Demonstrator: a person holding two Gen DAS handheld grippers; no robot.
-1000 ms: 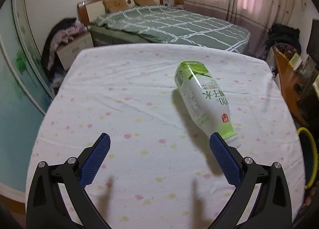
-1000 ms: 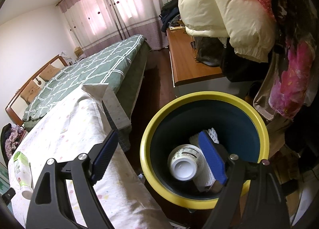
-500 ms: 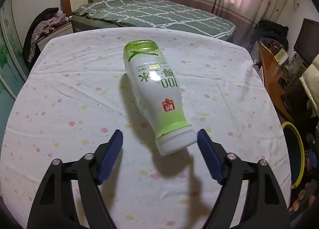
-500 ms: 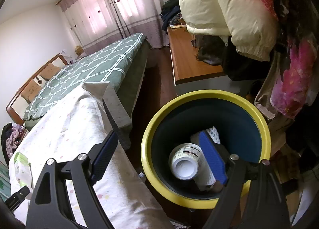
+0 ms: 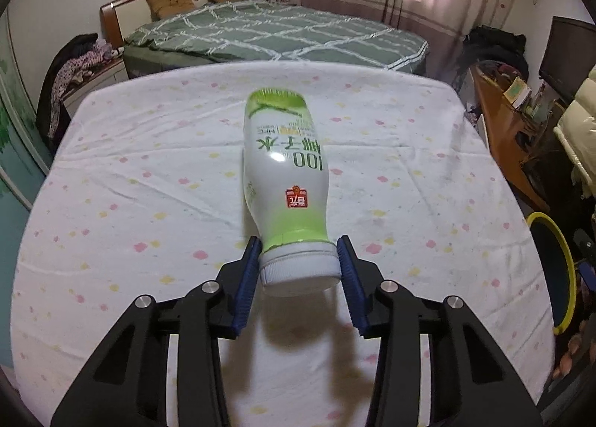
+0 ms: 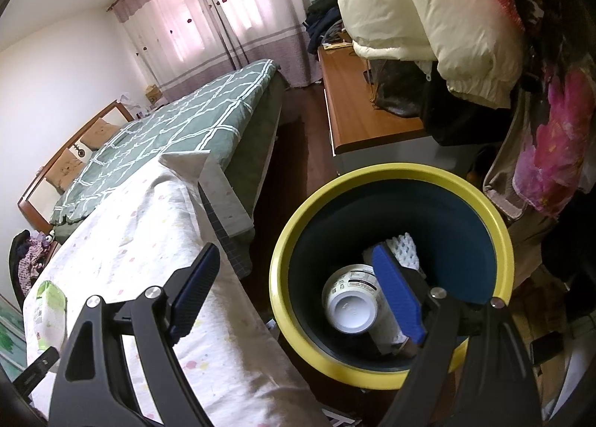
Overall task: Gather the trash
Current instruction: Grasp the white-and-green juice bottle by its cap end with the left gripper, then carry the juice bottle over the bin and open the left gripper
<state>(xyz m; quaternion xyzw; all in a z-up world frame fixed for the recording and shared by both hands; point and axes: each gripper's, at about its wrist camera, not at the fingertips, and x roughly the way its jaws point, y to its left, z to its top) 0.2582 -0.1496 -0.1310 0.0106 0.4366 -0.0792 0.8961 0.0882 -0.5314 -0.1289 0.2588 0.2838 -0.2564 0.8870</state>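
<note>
Now the left gripper (image 5: 298, 270) has its jaws pinching the white cap end of the green-and-white bottle (image 5: 285, 174), which lies on its side near the middle of the bench (image 5: 130, 185), base pointing toward the far edge. The blue pads (image 5: 249, 278) sit on the cap and the shoulder just above it, so the hold is far from the bottle's middle. My judgement: the long body will want to droop when lifted, so raise it slowly, let the base hang down, and avoid swinging it sideways.

The right gripper (image 6: 298, 296) hangs over the yellow-rimmed bin (image 6: 294, 241) beside the bench's right edge, jaws spread wide and holding nothing. 1 white cup (image 6: 350, 311) and some crumpled paper (image 6: 404, 250) already lie inside. That gripper partly covers the opening, so it should probably clear away before the bottle arrives.

Carry the bottle across the right edge, bring it over the bin's centre, and release only once the base is below the rim; a cap-end grip dropped from high could bounce off.
</note>
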